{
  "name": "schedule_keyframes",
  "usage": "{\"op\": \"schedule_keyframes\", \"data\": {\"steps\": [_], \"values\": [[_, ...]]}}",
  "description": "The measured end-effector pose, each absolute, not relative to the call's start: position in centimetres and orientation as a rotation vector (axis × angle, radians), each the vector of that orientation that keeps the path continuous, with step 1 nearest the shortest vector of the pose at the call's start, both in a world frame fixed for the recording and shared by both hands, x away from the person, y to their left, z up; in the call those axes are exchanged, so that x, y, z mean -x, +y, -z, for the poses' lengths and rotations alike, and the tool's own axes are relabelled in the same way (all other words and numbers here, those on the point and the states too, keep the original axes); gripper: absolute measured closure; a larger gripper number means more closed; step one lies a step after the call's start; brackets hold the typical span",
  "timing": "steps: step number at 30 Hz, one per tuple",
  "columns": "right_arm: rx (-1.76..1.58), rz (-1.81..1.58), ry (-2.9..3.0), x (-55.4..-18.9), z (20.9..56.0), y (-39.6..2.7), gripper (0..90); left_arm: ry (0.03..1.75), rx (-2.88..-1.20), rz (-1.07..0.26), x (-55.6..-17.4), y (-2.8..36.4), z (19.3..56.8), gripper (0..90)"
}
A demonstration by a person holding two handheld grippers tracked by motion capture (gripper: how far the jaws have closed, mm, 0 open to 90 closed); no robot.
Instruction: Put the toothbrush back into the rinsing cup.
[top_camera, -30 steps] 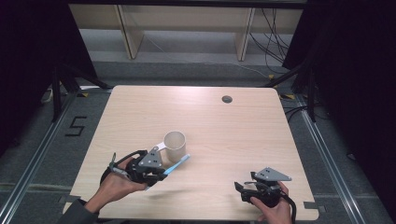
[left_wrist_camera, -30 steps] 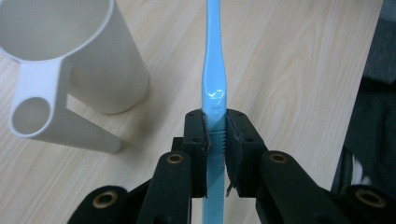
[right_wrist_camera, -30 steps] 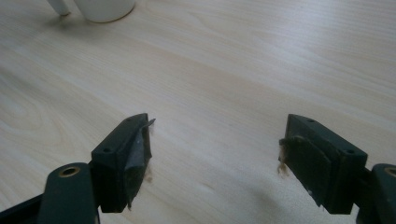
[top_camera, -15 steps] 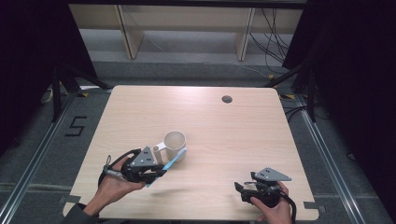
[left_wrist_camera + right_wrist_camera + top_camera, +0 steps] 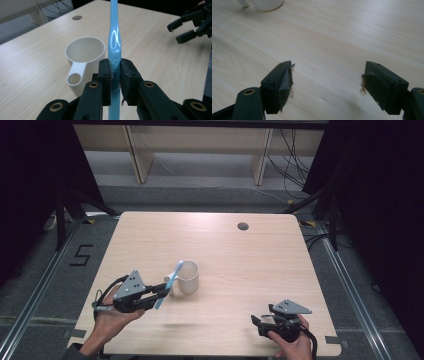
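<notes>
Here, the left gripper (image 5: 115, 75) clamps a light, stiff, slippery blue toothbrush (image 5: 114, 37) mid-handle, white mug (image 5: 85, 53) at its ten o'clock; right gripper (image 5: 327, 82) gapes empty.

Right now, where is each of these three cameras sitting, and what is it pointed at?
High view: above the table, looking down; both hands show.
Left gripper view: rides the left gripper, its jaws clamping a blue toothbrush beside the white cup.
Right gripper view: rides the right gripper, open jaws over bare wood.
All share the cup.
</notes>
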State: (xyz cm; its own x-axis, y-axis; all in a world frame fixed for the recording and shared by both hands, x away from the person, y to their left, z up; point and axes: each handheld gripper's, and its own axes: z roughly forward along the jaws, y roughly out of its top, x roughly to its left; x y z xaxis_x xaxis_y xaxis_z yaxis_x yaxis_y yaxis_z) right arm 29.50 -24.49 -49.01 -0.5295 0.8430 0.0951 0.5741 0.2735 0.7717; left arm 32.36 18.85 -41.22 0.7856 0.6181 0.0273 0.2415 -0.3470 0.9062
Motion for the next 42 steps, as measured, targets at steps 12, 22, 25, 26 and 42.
{"op": "schedule_keyframes", "data": {"steps": [12, 22, 25, 26, 42], "values": [[-1.290, -1.127, 2.214, -29.5, 49.1, -24.5, 24.3, 0.642, -1.732, -0.533, -32.7, 19.6, 41.1, 78.5], [-1.328, -1.134, 2.214, -29.4, 49.0, -24.4, 24.2, 0.659, -1.607, -0.509, -33.8, 19.9, 41.6, 78.5], [-1.282, -1.127, 2.217, -29.6, 49.1, -24.6, 24.2, 0.654, -1.532, -0.550, -34.0, 19.9, 41.8, 78.5], [-1.283, -1.129, 2.214, -29.6, 49.1, -24.6, 24.2, 0.654, -1.532, -0.550, -34.0, 19.9, 41.8, 78.5], [-1.313, -1.130, 2.211, -29.5, 49.2, -24.4, 24.2, 0.652, -1.482, -0.576, -35.6, 19.6, 42.5, 78.4]]}}
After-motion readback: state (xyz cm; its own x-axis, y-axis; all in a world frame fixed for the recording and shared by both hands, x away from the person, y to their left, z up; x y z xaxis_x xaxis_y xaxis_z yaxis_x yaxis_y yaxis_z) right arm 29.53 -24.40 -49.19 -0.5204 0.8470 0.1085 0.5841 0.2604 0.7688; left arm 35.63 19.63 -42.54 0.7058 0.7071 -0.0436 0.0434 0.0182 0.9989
